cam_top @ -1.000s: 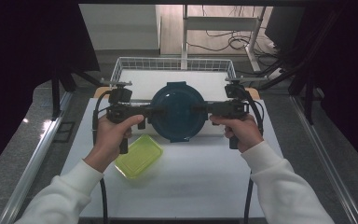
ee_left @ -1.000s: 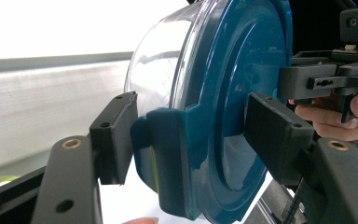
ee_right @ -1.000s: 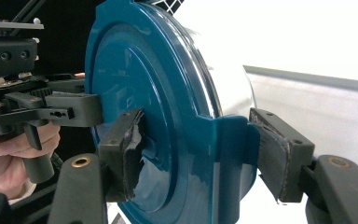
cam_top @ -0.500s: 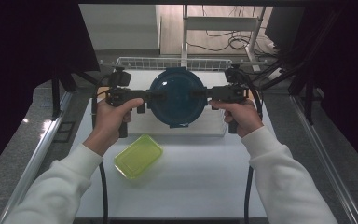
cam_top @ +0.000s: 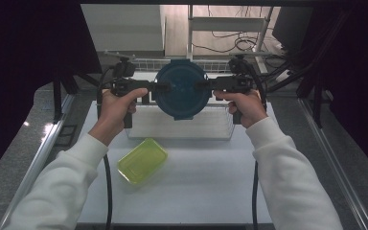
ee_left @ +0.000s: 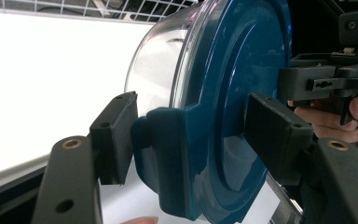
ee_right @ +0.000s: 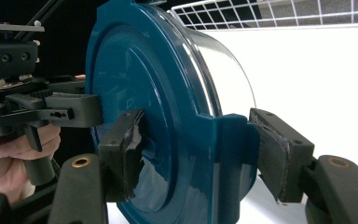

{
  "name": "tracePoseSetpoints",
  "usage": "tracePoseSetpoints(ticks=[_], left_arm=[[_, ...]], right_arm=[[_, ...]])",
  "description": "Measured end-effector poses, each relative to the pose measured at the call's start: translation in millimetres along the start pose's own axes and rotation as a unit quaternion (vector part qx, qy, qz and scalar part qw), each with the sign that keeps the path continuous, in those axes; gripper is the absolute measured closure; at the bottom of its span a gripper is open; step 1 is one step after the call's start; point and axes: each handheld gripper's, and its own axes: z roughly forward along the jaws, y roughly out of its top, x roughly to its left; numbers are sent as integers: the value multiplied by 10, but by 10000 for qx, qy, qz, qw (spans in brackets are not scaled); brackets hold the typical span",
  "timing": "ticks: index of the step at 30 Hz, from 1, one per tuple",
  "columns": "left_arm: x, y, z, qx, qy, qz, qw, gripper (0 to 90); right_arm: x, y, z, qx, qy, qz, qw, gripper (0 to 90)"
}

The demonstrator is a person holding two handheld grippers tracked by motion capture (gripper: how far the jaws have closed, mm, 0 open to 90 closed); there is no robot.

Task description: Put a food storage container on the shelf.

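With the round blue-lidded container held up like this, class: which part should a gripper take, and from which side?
Grip the latch tabs at the rim of the container, one from each side. They jut out flat from the lid's edge, so jaws can straddle them, as the left gripper and right gripper do now; the round clear wall gives pads little flat surface.

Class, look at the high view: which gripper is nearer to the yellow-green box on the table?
Left. The left gripper grips the blue container up and slightly right of the box; the right gripper clamps the container's far side, farther right.
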Motion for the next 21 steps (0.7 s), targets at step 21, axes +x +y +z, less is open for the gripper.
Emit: tracePoseSetpoints(ticks=[21], left_arm=[[74, 395, 61, -21, 18, 8, 10000, 362]], right_arm=[[-93, 388, 47, -60, 28, 51, 10000, 373]])
